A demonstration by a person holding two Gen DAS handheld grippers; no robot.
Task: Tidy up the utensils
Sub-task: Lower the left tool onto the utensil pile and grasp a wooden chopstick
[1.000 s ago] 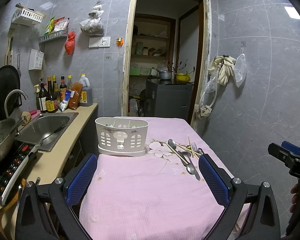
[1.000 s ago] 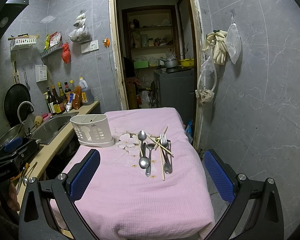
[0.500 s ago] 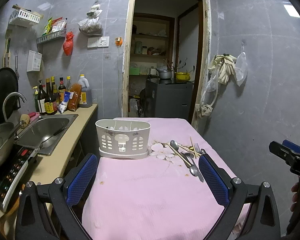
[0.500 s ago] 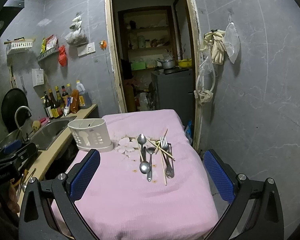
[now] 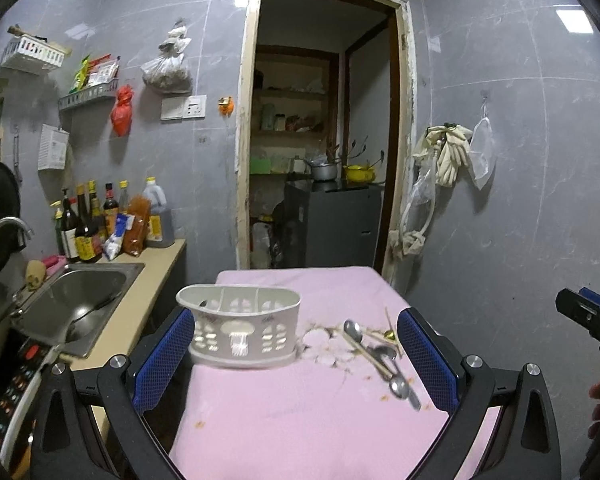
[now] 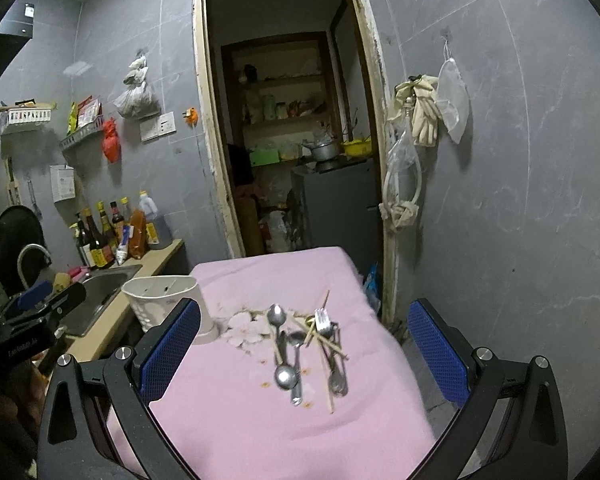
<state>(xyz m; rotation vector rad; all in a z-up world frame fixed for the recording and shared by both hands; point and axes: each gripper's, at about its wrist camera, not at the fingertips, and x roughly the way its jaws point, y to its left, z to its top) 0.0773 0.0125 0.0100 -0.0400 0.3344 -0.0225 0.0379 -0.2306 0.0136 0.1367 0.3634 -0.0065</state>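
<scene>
A white utensil caddy point(image 5: 242, 330) with compartments stands on the pink-clothed table point(image 5: 300, 420), left of centre; it also shows in the right wrist view point(image 6: 160, 304). A loose pile of spoons point(image 6: 286, 376), a fork point(image 6: 324, 326) and chopsticks point(image 6: 326, 364) lies right of the caddy; the spoons also show in the left wrist view point(image 5: 380, 356). My left gripper point(image 5: 296, 364) is open and empty, held back from the table's near edge, facing the caddy. My right gripper point(image 6: 304, 352) is open and empty, facing the utensil pile.
A counter with a steel sink point(image 5: 76, 308), a faucet and sauce bottles point(image 5: 88, 228) runs along the left. An induction hob point(image 5: 16, 384) sits at the near left. A doorway point(image 5: 320, 160) opens behind the table. A grey tiled wall stands on the right.
Both grippers have pulled back and tilted upward, so the table, caddy and utensils sit lower and smaller in both views. Both stay open and empty.
</scene>
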